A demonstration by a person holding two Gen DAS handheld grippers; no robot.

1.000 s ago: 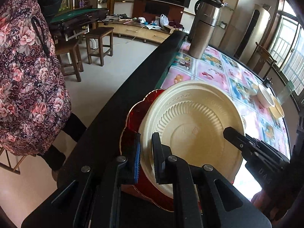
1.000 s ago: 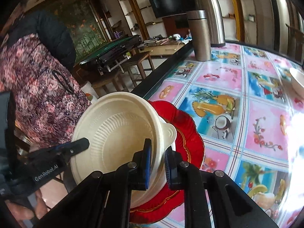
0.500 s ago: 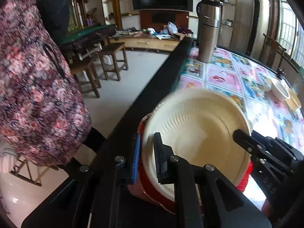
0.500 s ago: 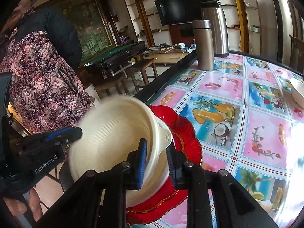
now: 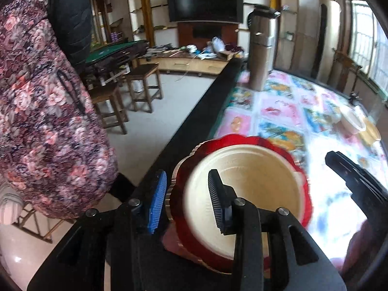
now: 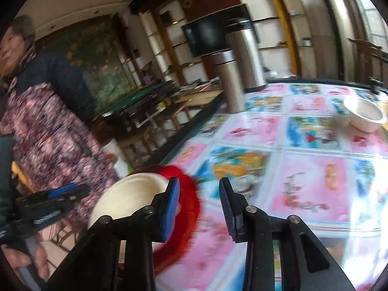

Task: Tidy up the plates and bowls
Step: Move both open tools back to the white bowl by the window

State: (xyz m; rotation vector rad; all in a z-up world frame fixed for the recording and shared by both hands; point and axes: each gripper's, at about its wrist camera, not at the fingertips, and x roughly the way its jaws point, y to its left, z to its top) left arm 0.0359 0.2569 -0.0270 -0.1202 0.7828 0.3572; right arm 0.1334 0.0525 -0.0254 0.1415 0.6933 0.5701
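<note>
Both my grippers are parted and carrying nothing. On the left gripper [image 5: 188, 198] the jaws stand at a moderate gap, straddling the near rim where the cream bowl [image 5: 252, 189] sits inside the red scalloped plate [image 5: 242, 143]; blue pad outside the plate's edge, dark pad over the bowl's inner wall, neither one pressing as far as I can tell. The right gripper [image 6: 198, 203] has its jaws wide, with only tablecloth between them, and the bowl and plate lying just off to its left side; from the left camera I see it as a dark arm hanging beyond the plate's far edge.

The bowl is nested in the plate and the pair sits at the table's corner, right by the dark table edge [image 5: 194, 121], which I read as the stacking spot: bowl in plate, near the person's side for easy reach. Open jaws on both sides suggest the stack is resting on its own.

Further out, a second white bowl [image 6: 366, 116] waits well apart on the fruit-print tablecloth [image 6: 310, 177], toward the far side, with something yellowish just behind it that I can't identify. Two steel flasks [image 6: 232, 80] stand upright at the table's back edge. A person in a floral jacket [image 5: 48, 121] stands beside the table on the left. I judge that far bowl to be the next thing to gather; the view is motion-blurred, so fine contact is hard to call
</note>
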